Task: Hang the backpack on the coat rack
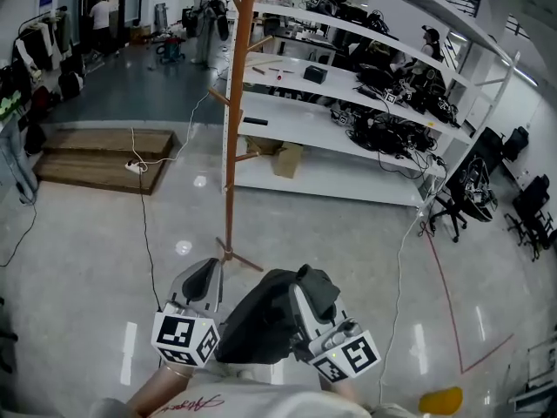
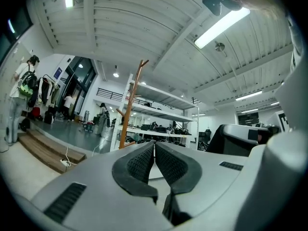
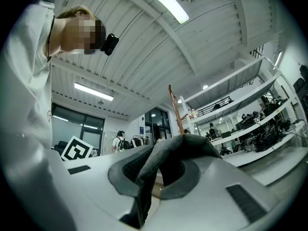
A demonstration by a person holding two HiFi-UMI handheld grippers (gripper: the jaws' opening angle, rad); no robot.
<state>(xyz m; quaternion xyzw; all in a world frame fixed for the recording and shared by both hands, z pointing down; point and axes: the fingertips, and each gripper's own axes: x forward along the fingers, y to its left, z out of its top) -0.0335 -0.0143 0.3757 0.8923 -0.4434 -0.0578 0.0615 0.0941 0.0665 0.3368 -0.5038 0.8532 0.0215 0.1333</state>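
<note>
A tall wooden coat rack stands on the glossy floor just ahead of me, its pegs branching off near the top. The black backpack hangs low in front of me, between the two grippers. My right gripper is shut on the backpack's dark grey strap, which drapes over its jaws. In the right gripper view the rack rises behind the strap. My left gripper is beside the pack's left side, jaws shut with nothing between them. The rack shows ahead in that view.
White shelving loaded with cables and gear runs behind the rack. A low wooden platform with a power strip and trailing cable lies to the left. Office chairs stand at the right, and red tape marks the floor.
</note>
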